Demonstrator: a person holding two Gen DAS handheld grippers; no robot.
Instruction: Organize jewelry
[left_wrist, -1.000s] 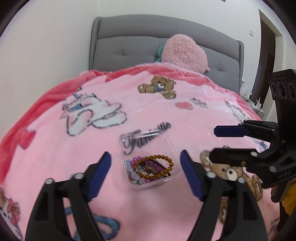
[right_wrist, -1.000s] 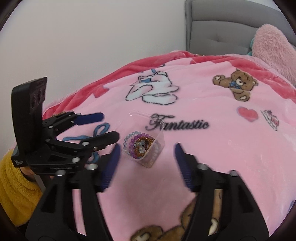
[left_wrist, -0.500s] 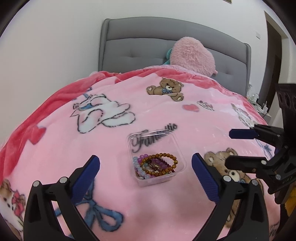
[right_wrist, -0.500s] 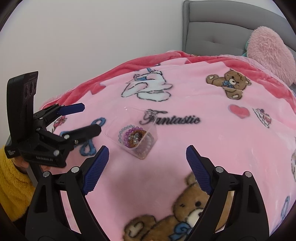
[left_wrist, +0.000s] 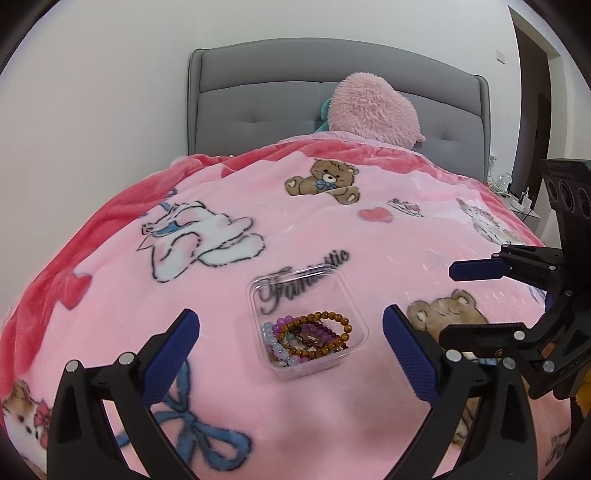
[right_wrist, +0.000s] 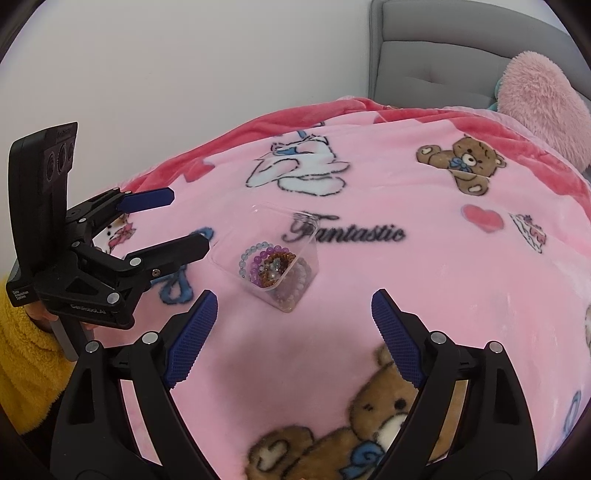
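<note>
A clear square plastic box (left_wrist: 306, 295) (right_wrist: 295, 291) sits on the pink blanket and holds several bead bracelets (left_wrist: 310, 338) (right_wrist: 269, 263), amber, purple and pale blue. My left gripper (left_wrist: 291, 347) stands open just short of the box, its blue pads wide on either side and touching nothing. My right gripper (right_wrist: 293, 325) is open too, a little short of the box, with nothing between its fingers. Each gripper shows in the other's view: the right one (left_wrist: 476, 302) at the right edge, the left one (right_wrist: 173, 221) at the left, both open.
The pink cartoon-print blanket (left_wrist: 258, 206) covers the whole bed. A fluffy pink cushion (left_wrist: 373, 107) leans on the grey padded headboard (left_wrist: 258, 96). A white wall runs along the left. A yellow fleece sleeve (right_wrist: 26, 354) shows behind the left gripper.
Both grippers have opened wider and pulled back from the box. The box lies on the blanket where it was.
</note>
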